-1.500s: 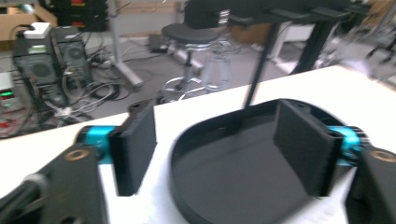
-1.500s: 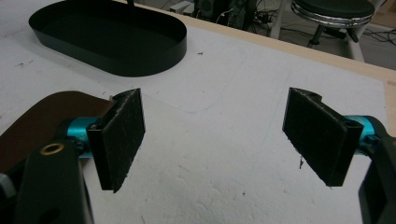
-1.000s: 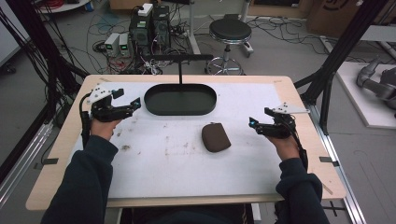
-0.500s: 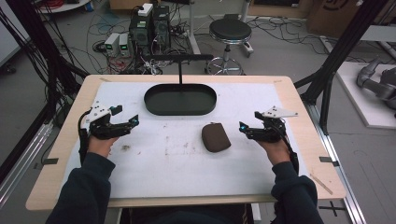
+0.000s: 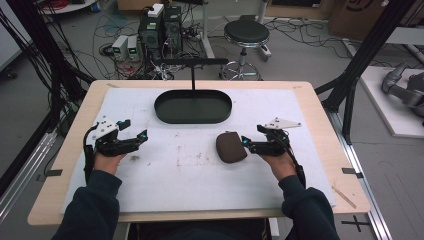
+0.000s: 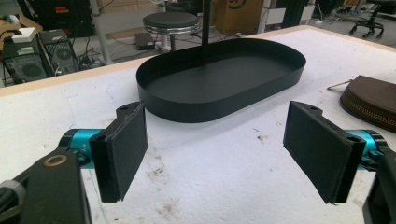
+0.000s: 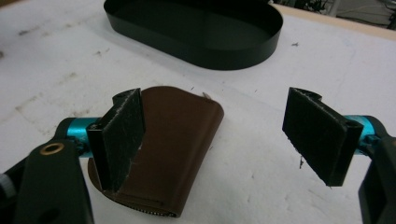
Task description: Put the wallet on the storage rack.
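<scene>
Tongs on the right gripper (image 5: 251, 142) are wide open, just beside the brown zip pouch (image 5: 231, 147) lying mid-tabletop, right of centre. Left gripper (image 5: 134, 134) gapes wide near the left edge. Black oval tray (image 5: 193, 116) sits toward the far edge.

Smooth brown leather pouch (image 7: 168, 154), matt black metal tray (image 6: 224, 79), rough white foam mat (image 5: 190, 175).

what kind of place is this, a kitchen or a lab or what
Most likely a robotics lab: computer towers and loose cables on the floor, a black frame around the table.
</scene>
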A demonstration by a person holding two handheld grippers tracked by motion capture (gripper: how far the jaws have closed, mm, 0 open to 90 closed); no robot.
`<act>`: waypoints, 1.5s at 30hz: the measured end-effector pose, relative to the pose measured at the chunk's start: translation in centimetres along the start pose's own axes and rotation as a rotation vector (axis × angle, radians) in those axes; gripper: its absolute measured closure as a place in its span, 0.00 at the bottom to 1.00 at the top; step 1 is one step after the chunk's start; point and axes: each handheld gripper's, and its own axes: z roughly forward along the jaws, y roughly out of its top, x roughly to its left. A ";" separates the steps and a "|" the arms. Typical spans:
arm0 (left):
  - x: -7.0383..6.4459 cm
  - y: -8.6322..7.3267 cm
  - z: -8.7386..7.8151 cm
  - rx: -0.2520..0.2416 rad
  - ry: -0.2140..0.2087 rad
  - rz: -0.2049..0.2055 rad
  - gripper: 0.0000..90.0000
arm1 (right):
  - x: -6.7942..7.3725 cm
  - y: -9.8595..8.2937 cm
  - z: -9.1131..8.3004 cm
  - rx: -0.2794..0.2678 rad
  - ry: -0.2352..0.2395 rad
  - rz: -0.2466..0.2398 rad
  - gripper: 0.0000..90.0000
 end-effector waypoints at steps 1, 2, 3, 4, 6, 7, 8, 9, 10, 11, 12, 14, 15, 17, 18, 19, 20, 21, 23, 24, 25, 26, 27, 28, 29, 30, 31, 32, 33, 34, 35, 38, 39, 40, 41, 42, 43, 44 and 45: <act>0.0 0.0 0.0 0.003 0.000 -0.001 0.24 | 0.2 -0.1 0.3 0.011 0.006 -0.006 0.24; 0.1 -0.1 0.1 0.005 -0.001 -0.002 0.24 | 0.3 -0.1 0.6 0.022 0.010 -0.006 0.24; 0.1 -0.1 0.1 0.008 -0.001 -0.004 0.24 | 0.4 -0.1 0.9 0.028 0.020 -0.004 0.24; 0.2 -0.1 0.2 0.010 -0.001 -0.004 0.24 | 0.5 -0.2 1.2 0.037 0.032 0.008 0.24; 0.2 -0.2 0.2 0.013 0.000 -0.003 0.24 | 0.6 -0.3 1.9 0.063 0.049 0.025 0.24; 0.2 -0.2 0.2 0.014 0.000 -0.001 0.24 | 0.6 -0.4 2.2 0.076 0.055 0.027 0.24; 0.1 -0.1 0.2 0.014 0.002 -0.002 0.24 | 0.7 -0.5 2.4 0.085 0.056 0.032 0.24; 0.2 -0.2 0.2 0.016 0.003 0.000 0.25 | 0.7 -0.6 2.6 0.092 0.061 0.039 0.24; 0.2 -0.2 0.2 0.016 0.003 -0.001 0.25 | 0.8 -0.7 2.8 0.094 0.066 0.045 0.24; 0.2 -0.2 0.2 0.016 0.004 -0.002 0.25 | 0.8 -0.7 2.9 0.094 0.072 0.049 0.24; 0.2 -0.2 0.2 0.018 0.006 -0.003 0.25 | 1.0 -0.7 2.9 0.095 0.073 0.050 0.24; 0.3 -0.2 0.2 0.017 0.006 -0.009 0.25 | 1.2 -0.8 3.1 0.097 0.074 0.046 0.24; 0.3 -0.2 0.1 0.020 0.006 -0.008 0.25 | 1.3 -0.8 3.3 0.105 0.073 0.042 0.24; 0.4 -0.3 0.1 0.018 0.008 -0.012 0.25 | 1.4 -1.0 3.7 0.122 0.069 0.044 0.24; 0.4 -0.3 0.1 0.018 0.009 -0.012 0.25 | 1.5 -1.1 3.9 0.135 0.068 0.047 0.24; 0.4 -0.3 0.1 0.019 0.009 -0.012 0.26 | 1.5 -1.1 4.1 0.147 0.058 0.043 0.24; 0.4 -0.3 0.1 0.020 0.010 -0.013 0.26 | 1.6 -1.2 4.3 0.162 0.052 0.026 0.24; 0.4 -0.3 0.1 0.020 0.010 -0.015 0.26 | 1.7 -1.2 4.5 0.170 0.053 0.027 0.23; 0.4 -0.3 0.1 0.024 0.011 -0.013 0.26 | 1.5 -1.3 4.7 0.170 0.056 0.024 0.21; 0.4 -0.3 0.1 0.025 0.010 -0.012 0.26 | 1.4 -1.4 4.8 0.175 0.067 0.038 0.21; 0.4 -0.3 0.2 0.025 0.009 -0.013 0.26 | 1.1 -1.5 4.9 0.180 0.082 0.058 0.20; 0.4 -0.3 0.2 0.028 0.009 -0.012 0.26 | 0.9 -1.6 5.1 0.185 0.097 0.082 0.19; 0.3 -0.3 0.2 0.027 0.007 -0.012 0.26 | 0.7 -1.7 5.2 0.192 0.116 0.108 0.19; 0.3 -0.3 0.3 0.029 0.006 -0.011 0.26 | 0.5 -1.7 5.3 0.197 0.128 0.128 0.19; 0.3 -0.3 0.3 0.032 0.006 -0.007 0.26 | 0.4 -1.8 5.3 0.199 0.137 0.139 0.19; 0.2 -0.3 0.3 0.032 0.006 -0.008 0.26 | 0.3 -1.8 5.4 0.205 0.144 0.150 0.20; 0.2 -0.3 0.3 0.033 0.003 -0.009 0.26 | 0.3 -1.8 5.4 0.208 0.147 0.155 0.20; 0.2 -0.3 0.4 0.032 0.005 -0.008 0.26 | 0.3 -1.8 5.4 0.210 0.147 0.159 0.20; 0.2 -0.3 0.4 0.033 0.004 -0.009 0.26 | 0.3 -1.8 5.4 0.215 0.153 0.171 0.21; 0.2 -0.4 0.4 0.034 0.004 -0.006 0.26 | 0.2 -1.9 5.4 0.219 0.170 0.185 0.27; 0.2 -0.4 0.4 0.035 0.003 -0.008 0.26 | 0.1 -1.9 5.4 0.218 0.198 0.199 0.30; 0.1 -0.4 0.6 0.039 -0.001 -0.006 0.26 | 0.0 -1.9 5.3 0.227 0.209 0.223 0.34; 0.1 -0.4 0.6 0.040 -0.003 -0.002 0.27 | -0.1 -1.9 5.3 0.229 0.216 0.227 0.36; 0.0 -0.4 0.6 0.041 -0.002 -0.001 0.27 | 0.0 -1.8 5.3 0.232 0.217 0.236 0.38; 0.0 -0.4 0.7 0.041 -0.002 -0.001 0.27 | 0.0 -1.7 5.2 0.235 0.217 0.234 0.40; 0.0 -0.4 0.7 0.041 -0.002 -0.001 0.27 | 0.1 -1.6 5.2 0.243 0.221 0.228 0.43; 0.0 -0.4 0.7 0.040 -0.001 0.001 0.27 | 0.2 -1.4 5.2 0.248 0.228 0.219 0.46; 0.1 -0.4 0.6 0.041 0.001 0.003 0.27 | 0.4 -1.3 5.1 0.244 0.226 0.194 0.48; 0.1 -0.4 0.6 0.038 0.001 -0.003 0.27 | 0.6 -1.1 5.1 0.240 0.219 0.171 0.51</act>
